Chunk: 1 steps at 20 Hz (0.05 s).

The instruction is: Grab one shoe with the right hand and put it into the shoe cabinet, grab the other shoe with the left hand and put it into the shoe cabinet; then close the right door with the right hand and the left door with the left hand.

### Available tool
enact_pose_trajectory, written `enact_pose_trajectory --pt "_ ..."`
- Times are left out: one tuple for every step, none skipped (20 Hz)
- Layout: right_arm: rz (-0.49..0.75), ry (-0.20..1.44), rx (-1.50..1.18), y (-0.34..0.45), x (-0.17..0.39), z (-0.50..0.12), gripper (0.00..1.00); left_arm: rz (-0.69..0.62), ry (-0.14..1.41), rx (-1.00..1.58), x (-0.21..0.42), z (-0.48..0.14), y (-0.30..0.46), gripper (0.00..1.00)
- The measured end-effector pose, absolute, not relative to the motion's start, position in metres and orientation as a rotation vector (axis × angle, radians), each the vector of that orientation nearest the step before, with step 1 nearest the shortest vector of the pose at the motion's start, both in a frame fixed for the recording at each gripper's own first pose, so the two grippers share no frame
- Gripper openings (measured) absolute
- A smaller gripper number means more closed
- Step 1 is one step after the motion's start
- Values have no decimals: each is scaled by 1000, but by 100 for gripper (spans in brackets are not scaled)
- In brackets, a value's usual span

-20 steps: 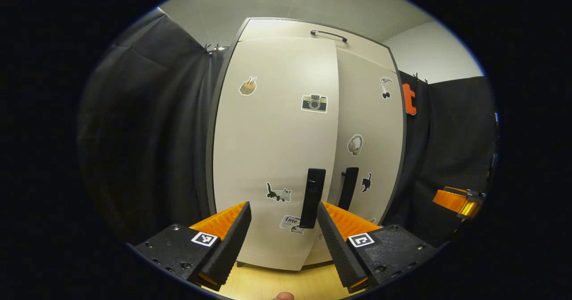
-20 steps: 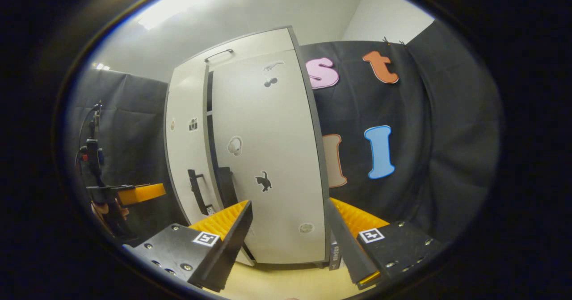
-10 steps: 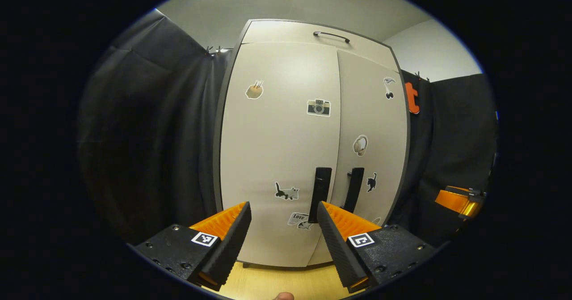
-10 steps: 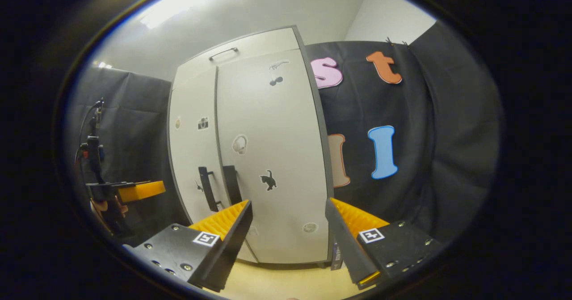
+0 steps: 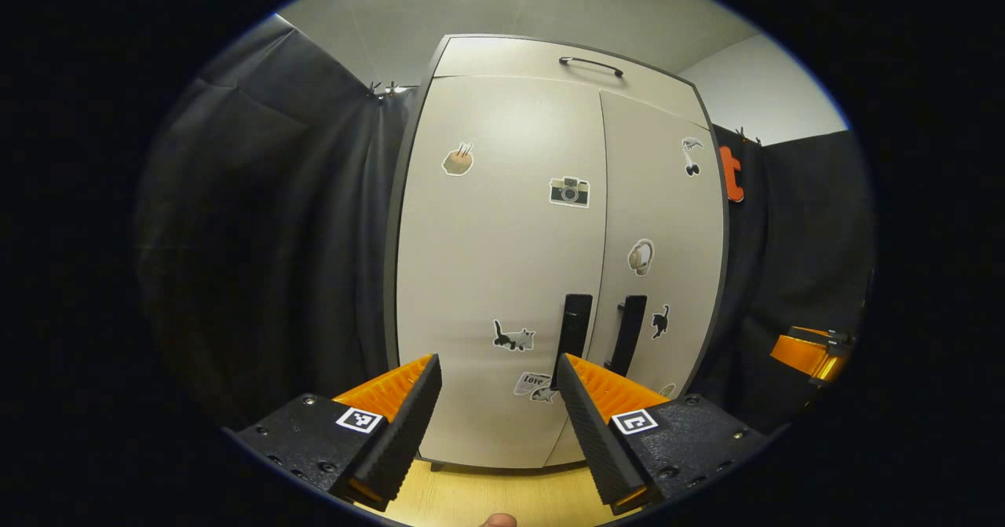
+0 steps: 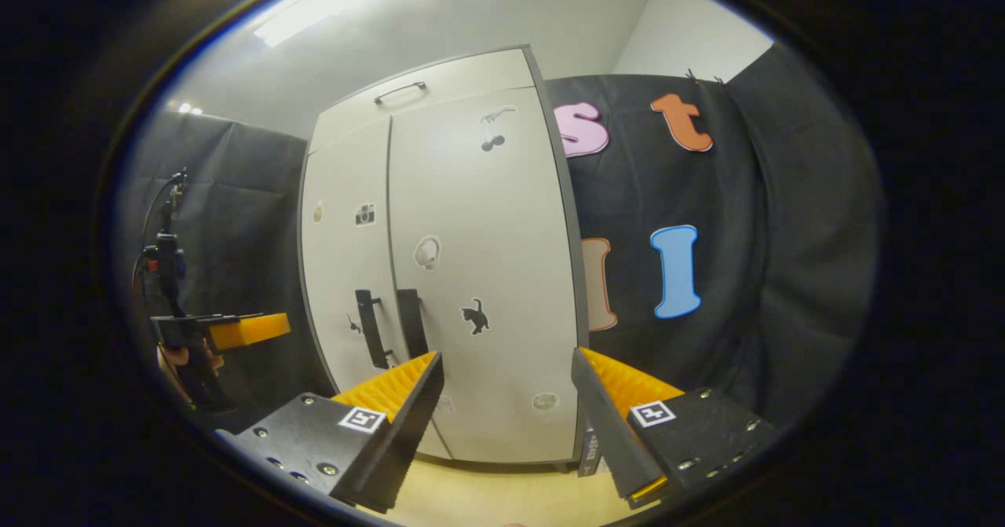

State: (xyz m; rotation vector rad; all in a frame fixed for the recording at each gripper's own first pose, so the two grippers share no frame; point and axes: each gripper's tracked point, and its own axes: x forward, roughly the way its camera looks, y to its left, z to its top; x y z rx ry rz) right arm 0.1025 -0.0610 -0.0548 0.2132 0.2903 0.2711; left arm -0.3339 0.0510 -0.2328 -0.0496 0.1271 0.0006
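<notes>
Left tool [image 5: 496, 401]: gaping empty at lower centre, facing the left door [image 5: 502, 276].
Right tool [image 6: 506, 397]: gaping empty before the right door [image 6: 483, 276].
Shoe cabinet [image 5: 550, 64]: both doors appearing flush; shoes presumably sitting inside.
Risk: a door springing ajar if it is not seating fully.

The left gripper view is facing the shoe cabinet [image 5: 550, 260] nearly square-on from close in front, looking slightly upward. The right gripper view is looking at the same cabinet [image 6: 440, 276] from its right, angled leftward. Both are sharing the two door fronts and handles.
</notes>
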Motion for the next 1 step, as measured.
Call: enact_pose_trajectory --pt "272 290 213 -61 102 -55 98 0 129 -49 -334 -233 50 85"
